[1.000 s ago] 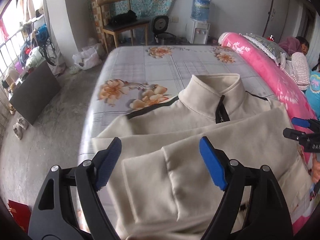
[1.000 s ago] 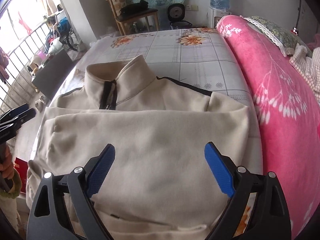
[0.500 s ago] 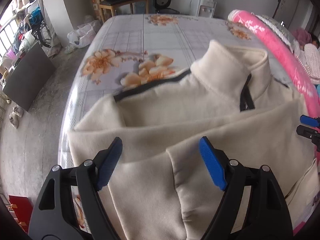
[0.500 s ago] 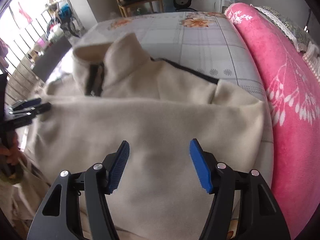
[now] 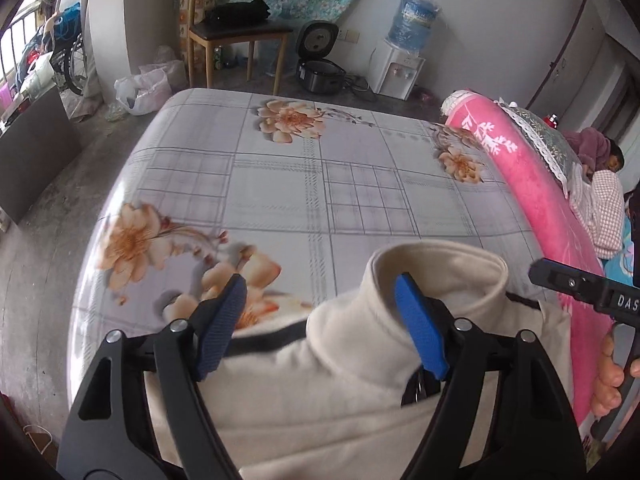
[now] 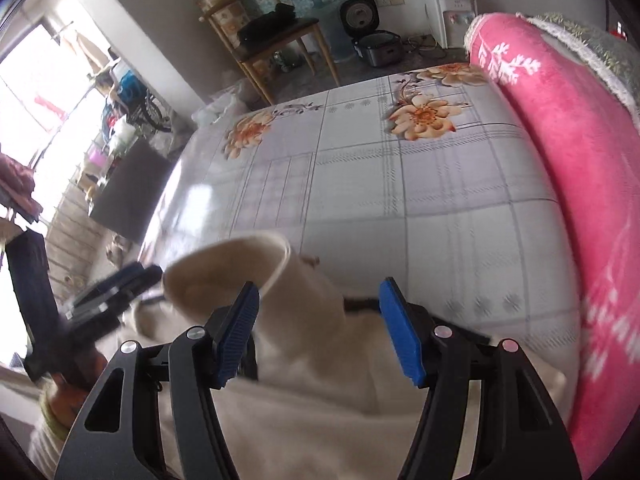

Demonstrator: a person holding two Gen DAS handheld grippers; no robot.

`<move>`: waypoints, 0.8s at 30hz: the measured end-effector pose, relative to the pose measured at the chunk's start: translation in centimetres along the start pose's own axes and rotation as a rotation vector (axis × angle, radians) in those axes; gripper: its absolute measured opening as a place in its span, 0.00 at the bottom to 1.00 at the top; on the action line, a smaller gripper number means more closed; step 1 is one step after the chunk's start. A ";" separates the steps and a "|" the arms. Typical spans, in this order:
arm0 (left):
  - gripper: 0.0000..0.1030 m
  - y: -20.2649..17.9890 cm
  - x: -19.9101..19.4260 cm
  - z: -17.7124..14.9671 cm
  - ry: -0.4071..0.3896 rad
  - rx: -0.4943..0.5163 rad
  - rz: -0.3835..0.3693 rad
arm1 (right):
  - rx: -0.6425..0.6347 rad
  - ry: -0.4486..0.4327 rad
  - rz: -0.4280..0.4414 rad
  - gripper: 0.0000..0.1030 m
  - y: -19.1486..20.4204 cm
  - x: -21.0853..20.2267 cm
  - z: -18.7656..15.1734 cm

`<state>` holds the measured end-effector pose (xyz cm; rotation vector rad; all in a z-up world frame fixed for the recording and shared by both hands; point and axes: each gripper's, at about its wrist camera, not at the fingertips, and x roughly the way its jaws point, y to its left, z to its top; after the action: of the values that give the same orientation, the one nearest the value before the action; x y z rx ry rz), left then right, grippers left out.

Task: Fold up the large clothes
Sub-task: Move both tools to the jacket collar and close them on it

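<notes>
Now, line by line:
Fleece: a cream fleece (image 5: pixel 344 392) with a stand-up collar (image 5: pixel 436 280) and a dark zip lies on the near part of the bed (image 5: pixel 320 184); its collar points to the far side, and a dark seam runs along each shoulder.
Left gripper: the left gripper (image 5: pixel 320 320) hangs over the fleece's left shoulder with its blue pads (image 5: pixel 420 332) spread wide; nothing sits between them, and the right pad shows in front of the collar.
Right gripper: the right gripper (image 6: pixel 320 328) is likewise spread apart and holds nothing; the collar stands between and beyond its blue pads (image 6: pixel 402 332).
Other views of the grippers: the right one shows at the right edge of the left camera, held by a hand (image 5: pixel 612 376); the left one shows blurred at the left of the right camera.
Bed: a grey checked sheet with orange flowers, bare on its far half.
Blanket: a pink blanket (image 6: pixel 580 168) is rolled along the bed's right side, just beside the fleece.
Far side: a wooden chair (image 5: pixel 236 28), a rice cooker (image 5: pixel 320 64) and a water dispenser (image 5: pixel 400 60) stand on the floor by the wall.
</notes>
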<state>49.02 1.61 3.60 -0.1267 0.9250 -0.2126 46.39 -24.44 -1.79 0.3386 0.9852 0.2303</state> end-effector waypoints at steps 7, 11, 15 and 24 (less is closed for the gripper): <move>0.62 -1.7 4.1 0.5 0.052 0.105 0.090 | 0.010 0.078 -0.048 0.55 0.1 6.0 3.0; 0.51 -2.7 4.5 -0.2 0.052 0.190 0.134 | -0.001 0.097 -0.047 0.36 -0.2 7.1 2.9; 0.13 -4.4 3.0 -1.3 0.036 0.291 0.129 | -0.052 0.085 -0.010 0.08 0.5 5.6 2.0; 0.08 -7.7 -3.3 -4.8 -0.073 0.447 0.133 | -0.304 -0.013 -0.088 0.05 4.5 -0.7 -2.2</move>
<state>42.30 -5.16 4.85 0.3373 0.7905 -0.2848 43.98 -20.14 -0.62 0.0188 0.9343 0.2928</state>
